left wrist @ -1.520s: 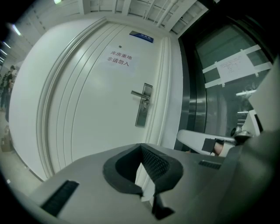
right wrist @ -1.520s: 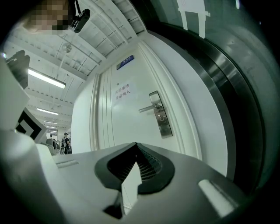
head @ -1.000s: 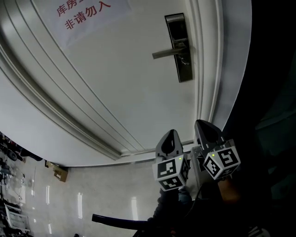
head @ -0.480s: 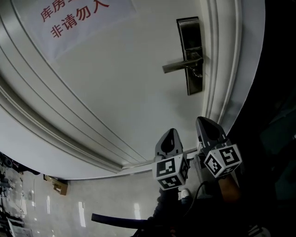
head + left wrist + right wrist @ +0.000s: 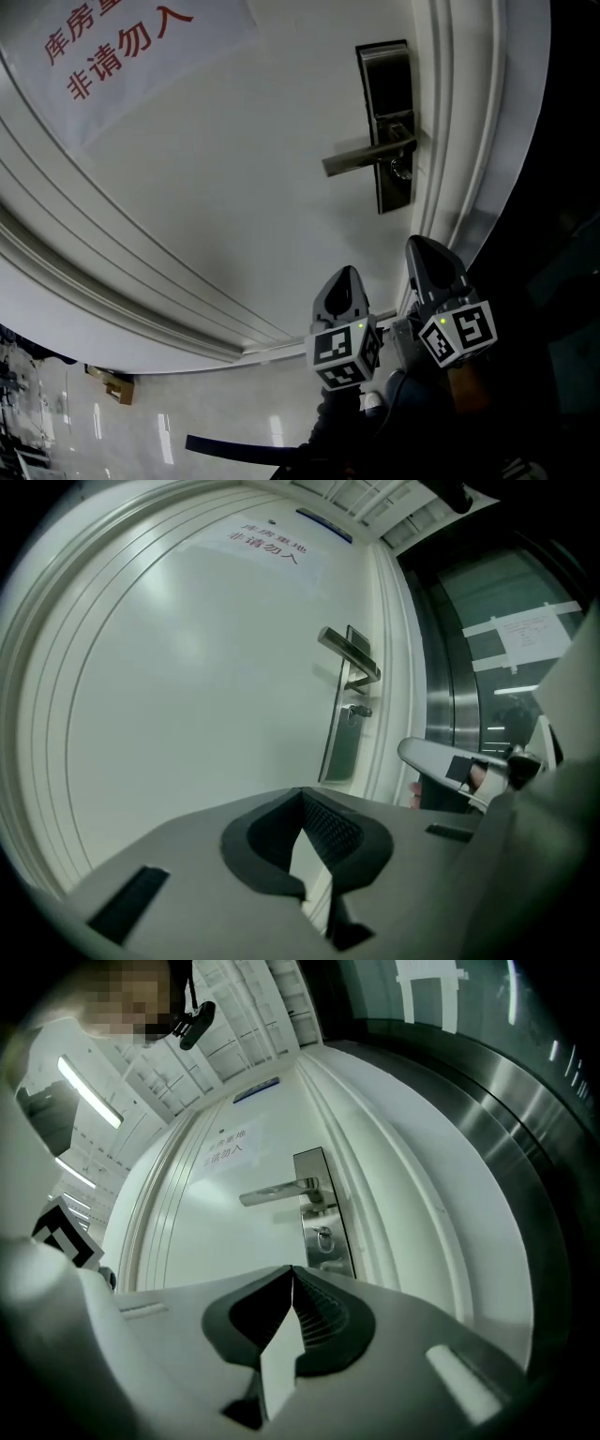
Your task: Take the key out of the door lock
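The key (image 5: 323,1237) sits in the cylinder of the lock plate (image 5: 394,192), just below the lever handle (image 5: 361,157) on the white door (image 5: 234,187) — seated in the lock and untouched. Both tools are held low, well apart from it and short of the door.

The left gripper (image 5: 302,799) has its jaws pressed together with nothing between them. The right gripper (image 5: 292,1274) is likewise clenched and empty. The right one looks almost straight at the lock plate — a fair sign that it is meant to do the pulling, since it is on the latch side of the door. Its jaws would have to part before closing on the small key head. How the key is turned in the cylinder is too small to tell.
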Motion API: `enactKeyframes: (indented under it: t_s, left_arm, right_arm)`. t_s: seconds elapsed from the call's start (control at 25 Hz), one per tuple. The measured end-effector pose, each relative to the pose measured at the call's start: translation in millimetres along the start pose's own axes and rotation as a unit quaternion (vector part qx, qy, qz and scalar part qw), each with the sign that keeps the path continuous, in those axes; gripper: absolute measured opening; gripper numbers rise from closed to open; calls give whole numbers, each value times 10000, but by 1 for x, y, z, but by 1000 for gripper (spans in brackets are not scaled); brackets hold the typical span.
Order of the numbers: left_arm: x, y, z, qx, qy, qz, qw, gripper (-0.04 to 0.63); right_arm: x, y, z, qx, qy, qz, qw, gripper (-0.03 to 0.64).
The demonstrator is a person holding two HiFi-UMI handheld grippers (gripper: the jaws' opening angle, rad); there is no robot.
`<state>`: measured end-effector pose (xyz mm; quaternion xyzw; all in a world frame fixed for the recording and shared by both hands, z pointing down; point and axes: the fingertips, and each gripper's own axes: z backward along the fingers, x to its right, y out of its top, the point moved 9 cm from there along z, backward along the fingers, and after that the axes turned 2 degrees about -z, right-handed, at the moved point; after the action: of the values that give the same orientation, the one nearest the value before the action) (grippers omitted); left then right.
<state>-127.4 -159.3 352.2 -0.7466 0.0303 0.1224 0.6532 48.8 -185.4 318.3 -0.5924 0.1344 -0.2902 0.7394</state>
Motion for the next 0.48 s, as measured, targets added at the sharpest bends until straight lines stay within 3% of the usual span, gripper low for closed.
enactKeyframes:
  t_s: [0.2, 0.4, 0.48]
  left_arm:
    - [6, 12, -29, 66, 95, -90, 9999, 0]
    - [9, 18, -52, 121, 305, -103, 9994, 0]
    - [10, 16, -57, 70, 390, -151, 9991, 0]
  right_arm:
    - [21, 19, -24, 117, 167, 814, 9965, 5]
    - [29, 38, -42, 273, 645, 1560, 9853, 39]
    - [30, 43, -48, 241, 831, 2016, 9757, 67]
